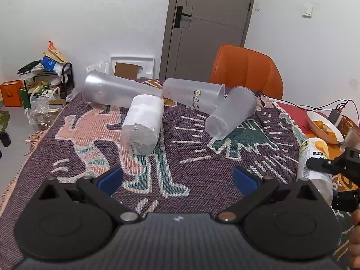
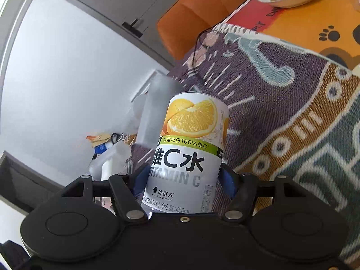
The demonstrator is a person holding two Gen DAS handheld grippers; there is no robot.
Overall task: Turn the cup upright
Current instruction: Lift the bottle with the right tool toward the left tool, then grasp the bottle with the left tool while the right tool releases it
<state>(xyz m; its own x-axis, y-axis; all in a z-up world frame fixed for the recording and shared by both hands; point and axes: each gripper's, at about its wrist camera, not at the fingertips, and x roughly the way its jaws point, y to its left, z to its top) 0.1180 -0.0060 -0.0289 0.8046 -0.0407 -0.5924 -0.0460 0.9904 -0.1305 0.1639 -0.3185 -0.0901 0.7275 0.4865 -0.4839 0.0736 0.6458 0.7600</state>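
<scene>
Several clear plastic cups lie on their sides on the patterned rug: a short cup [image 1: 231, 112] at centre right, a tall cup with small prints [image 1: 193, 94] behind it, another tall cup [image 1: 112, 90] at the left, and a white-labelled bottle [image 1: 141, 123] in the middle. My left gripper [image 1: 177, 177] is open and empty, held above the rug in front of them. My right gripper [image 2: 183, 180] is shut on a vitamin C drink bottle [image 2: 189, 148], tilted in the air; this bottle also shows at the right edge of the left wrist view [image 1: 312, 159].
An orange chair [image 1: 245, 72] stands behind the table by a grey door [image 1: 211, 22]. A white bowl of fruit [image 1: 324, 126] and cables lie at the right end. Bags and boxes [image 1: 42, 83] clutter the floor at the left.
</scene>
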